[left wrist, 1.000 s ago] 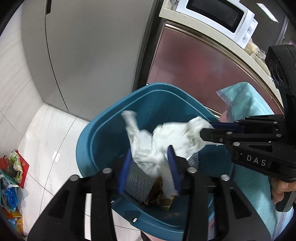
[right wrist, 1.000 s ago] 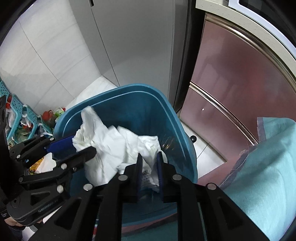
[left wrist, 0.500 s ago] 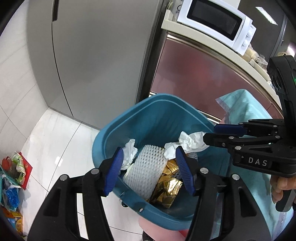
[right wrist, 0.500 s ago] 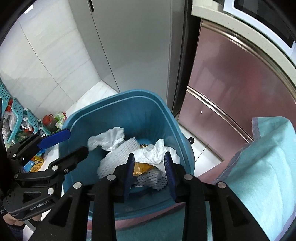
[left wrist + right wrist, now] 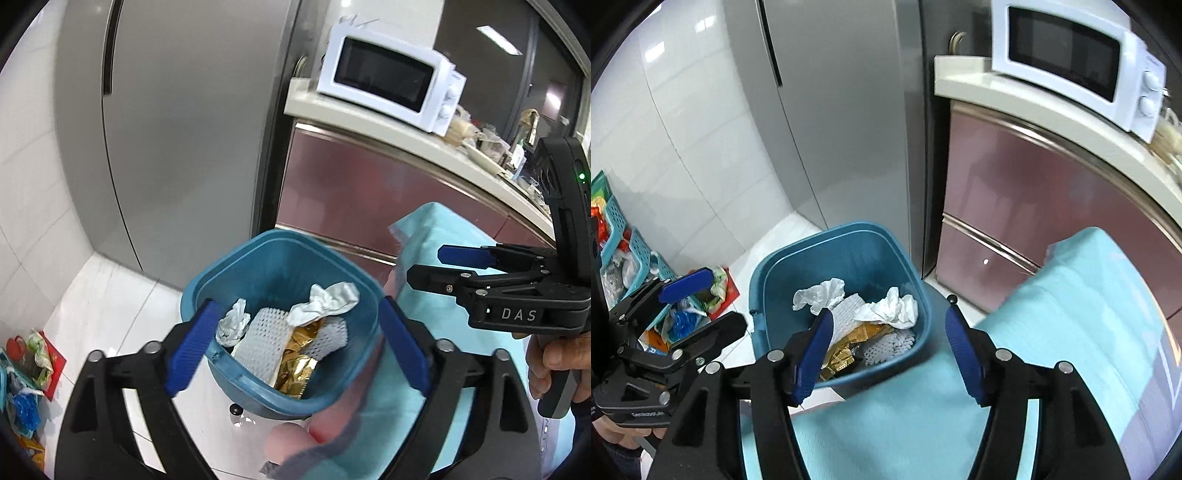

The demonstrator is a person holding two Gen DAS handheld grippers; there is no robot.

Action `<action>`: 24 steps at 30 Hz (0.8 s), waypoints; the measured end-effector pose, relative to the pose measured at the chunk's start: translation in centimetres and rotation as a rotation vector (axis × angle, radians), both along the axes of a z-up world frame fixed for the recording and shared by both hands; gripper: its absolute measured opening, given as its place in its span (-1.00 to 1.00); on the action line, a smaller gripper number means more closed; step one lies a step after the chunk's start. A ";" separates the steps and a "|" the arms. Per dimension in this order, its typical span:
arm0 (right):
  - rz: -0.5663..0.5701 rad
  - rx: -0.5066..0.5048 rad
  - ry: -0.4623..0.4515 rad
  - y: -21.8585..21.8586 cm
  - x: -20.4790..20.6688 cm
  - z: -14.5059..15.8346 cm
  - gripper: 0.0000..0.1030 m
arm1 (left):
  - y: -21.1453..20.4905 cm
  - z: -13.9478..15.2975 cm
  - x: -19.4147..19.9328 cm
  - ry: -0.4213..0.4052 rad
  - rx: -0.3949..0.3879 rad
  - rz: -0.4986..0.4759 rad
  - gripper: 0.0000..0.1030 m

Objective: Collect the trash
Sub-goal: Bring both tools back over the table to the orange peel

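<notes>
Both grippers, L (image 5: pixel 295 347) & R (image 5: pixel 886 354), fingers opening, nothing btwn them. Tissue (image 5: pixel 325 301) lies in bin (image 5: pixel 258 254) below both; L gripper looks nearer.

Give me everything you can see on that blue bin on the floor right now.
The blue plastic waste bin is a rounded-square tub with a raised rim, standing upright and lidless on the white tiled floor, near the grey fridge and beside a table edge draped in light blue cloth. Inside lie crumpled white tissues, white foam netting and a gold foil wrapper. Neither tongs touch it.
</notes>
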State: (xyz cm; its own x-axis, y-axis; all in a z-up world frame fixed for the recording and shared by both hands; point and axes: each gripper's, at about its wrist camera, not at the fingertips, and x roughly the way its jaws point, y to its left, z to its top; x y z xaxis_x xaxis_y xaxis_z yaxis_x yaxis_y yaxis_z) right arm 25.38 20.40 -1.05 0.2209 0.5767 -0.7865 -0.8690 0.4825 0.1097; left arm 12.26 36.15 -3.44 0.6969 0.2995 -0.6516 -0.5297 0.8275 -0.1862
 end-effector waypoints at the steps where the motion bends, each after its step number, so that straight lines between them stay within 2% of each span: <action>1: -0.004 0.011 -0.002 -0.5 -0.2 0.3 0.27 | -0.4 0.4 -0.2 -0.004 0.008 -0.001 0.80; 4: -0.009 0.049 -0.016 -1.9 -0.7 1.1 0.41 | -1.9 1.9 -1.1 -0.025 0.031 -0.002 0.89; 17: -0.048 0.209 -0.093 -9.5 -4.0 4.6 0.80 | -8.2 6.2 -5.6 -0.085 0.087 -0.008 0.89; 24: -0.102 0.286 -0.159 -15.1 -6.1 6.0 0.86 | -12.6 7.9 -7.7 -0.131 0.127 -0.035 0.89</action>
